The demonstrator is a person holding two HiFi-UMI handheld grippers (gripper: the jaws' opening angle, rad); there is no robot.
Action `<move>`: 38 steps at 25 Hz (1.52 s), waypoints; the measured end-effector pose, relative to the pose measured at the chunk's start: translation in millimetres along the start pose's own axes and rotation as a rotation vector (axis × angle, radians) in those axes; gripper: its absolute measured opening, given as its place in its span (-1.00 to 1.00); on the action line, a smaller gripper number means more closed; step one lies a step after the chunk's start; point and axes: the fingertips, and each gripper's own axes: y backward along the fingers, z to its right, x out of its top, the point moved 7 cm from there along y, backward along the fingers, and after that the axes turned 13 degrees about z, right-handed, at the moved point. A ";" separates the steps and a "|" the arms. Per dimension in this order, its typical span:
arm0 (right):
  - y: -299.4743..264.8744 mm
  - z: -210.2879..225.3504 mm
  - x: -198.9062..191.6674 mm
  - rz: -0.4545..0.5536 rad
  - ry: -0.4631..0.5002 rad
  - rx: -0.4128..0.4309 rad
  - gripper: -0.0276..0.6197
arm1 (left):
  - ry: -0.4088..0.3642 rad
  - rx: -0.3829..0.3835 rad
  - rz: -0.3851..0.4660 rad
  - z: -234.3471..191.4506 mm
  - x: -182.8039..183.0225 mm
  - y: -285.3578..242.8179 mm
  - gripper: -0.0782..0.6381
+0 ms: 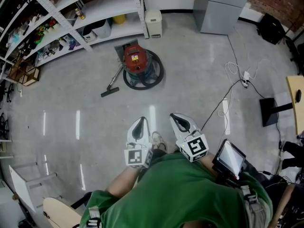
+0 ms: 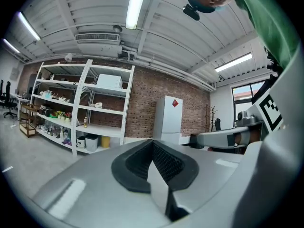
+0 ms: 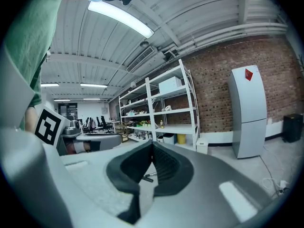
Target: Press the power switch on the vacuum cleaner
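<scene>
The vacuum cleaner [image 1: 137, 61] is a red canister on a dark round base with a coiled hose, standing on the floor near the shelves. Its wand and floor nozzle [image 1: 110, 89] lie out to its left. Both grippers are held close to the person's body, well short of the vacuum. My left gripper [image 1: 139, 123] [image 2: 152, 143] has its jaws together and holds nothing. My right gripper [image 1: 178, 119] [image 3: 152, 146] is likewise shut and empty. A small dark piece [image 3: 146, 177], perhaps the nozzle, shows behind the right jaws. The power switch is too small to make out.
White shelving [image 1: 71, 13] with bins and bottles runs along the back left. A small white unit [image 1: 153, 23] and a grey cabinet [image 1: 221, 6] stand at the back. A power strip [image 1: 245, 82] with cables lies right, beside a black stand base [image 1: 269, 111]. A white stool [image 1: 29, 186] is near left.
</scene>
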 end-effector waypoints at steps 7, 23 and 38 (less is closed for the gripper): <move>-65.0 -11.2 -4.5 0.000 0.021 -0.021 -0.91 | 0.020 -0.028 0.007 -59.9 -1.9 -28.1 -0.76; -131.6 -24.0 -1.3 0.019 0.060 -0.067 -0.91 | 0.028 -0.068 0.016 -122.3 -0.6 -57.5 -0.76; -158.4 21.0 3.5 0.025 0.062 -0.027 -0.91 | 0.020 -0.026 0.027 -121.2 -6.6 -103.8 -0.76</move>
